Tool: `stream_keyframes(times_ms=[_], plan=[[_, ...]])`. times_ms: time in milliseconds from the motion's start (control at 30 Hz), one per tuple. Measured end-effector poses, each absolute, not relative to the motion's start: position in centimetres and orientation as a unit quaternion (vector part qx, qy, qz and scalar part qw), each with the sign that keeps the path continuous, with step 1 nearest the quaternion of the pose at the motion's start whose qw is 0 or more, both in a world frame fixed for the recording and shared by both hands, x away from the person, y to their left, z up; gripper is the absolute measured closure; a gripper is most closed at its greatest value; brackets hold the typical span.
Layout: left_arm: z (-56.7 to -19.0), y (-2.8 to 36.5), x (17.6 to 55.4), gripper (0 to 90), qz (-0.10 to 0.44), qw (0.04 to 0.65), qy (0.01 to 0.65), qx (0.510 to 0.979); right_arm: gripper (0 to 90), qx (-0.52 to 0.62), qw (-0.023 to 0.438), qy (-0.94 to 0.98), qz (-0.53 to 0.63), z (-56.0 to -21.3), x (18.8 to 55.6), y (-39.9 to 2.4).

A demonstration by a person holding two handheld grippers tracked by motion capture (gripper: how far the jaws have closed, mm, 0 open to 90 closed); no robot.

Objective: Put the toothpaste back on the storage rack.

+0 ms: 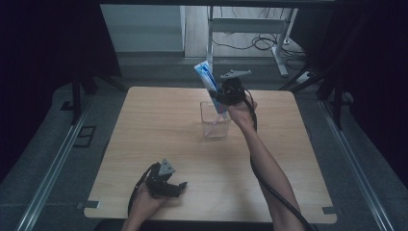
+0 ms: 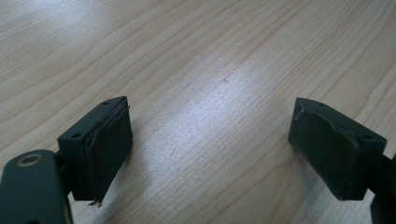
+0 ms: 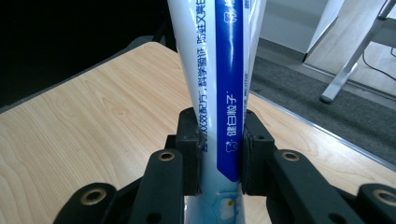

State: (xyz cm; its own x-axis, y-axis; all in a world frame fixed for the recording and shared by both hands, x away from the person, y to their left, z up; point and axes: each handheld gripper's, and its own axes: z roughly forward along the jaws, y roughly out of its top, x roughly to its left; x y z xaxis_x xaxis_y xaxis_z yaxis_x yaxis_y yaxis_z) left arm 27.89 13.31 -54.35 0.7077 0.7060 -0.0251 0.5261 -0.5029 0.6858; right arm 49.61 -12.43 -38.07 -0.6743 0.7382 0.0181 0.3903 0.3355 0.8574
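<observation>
Above the clear cup (image 1: 215, 120), a toothpaste tube (image 1: 207, 78) in the right gripper (image 1: 222, 96).

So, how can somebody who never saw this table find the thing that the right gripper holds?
Start at the light wooden table and find the clear square plastic container near its far middle. Just above it, the right gripper clamps a white and blue toothpaste tube that slants upward, the one printed, coloured thing here.

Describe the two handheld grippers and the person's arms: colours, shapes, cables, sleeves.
Both the left gripper and the right gripper are black with two blocky, flat-padded jaws, a grey three-cornered plate on top and a trailing black cable. The forearms are bare, with no sleeves visible.
</observation>
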Motion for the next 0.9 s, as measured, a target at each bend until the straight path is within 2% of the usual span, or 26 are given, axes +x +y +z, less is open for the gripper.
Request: stream_keyframes(times_ms=[900], plan=[[-54.3,13.3,27.9,13.7,0.13,0.345,0.359,0.857,72.7,0.34,0.202,0.806,0.44,-42.2,49.9,-12.3]])
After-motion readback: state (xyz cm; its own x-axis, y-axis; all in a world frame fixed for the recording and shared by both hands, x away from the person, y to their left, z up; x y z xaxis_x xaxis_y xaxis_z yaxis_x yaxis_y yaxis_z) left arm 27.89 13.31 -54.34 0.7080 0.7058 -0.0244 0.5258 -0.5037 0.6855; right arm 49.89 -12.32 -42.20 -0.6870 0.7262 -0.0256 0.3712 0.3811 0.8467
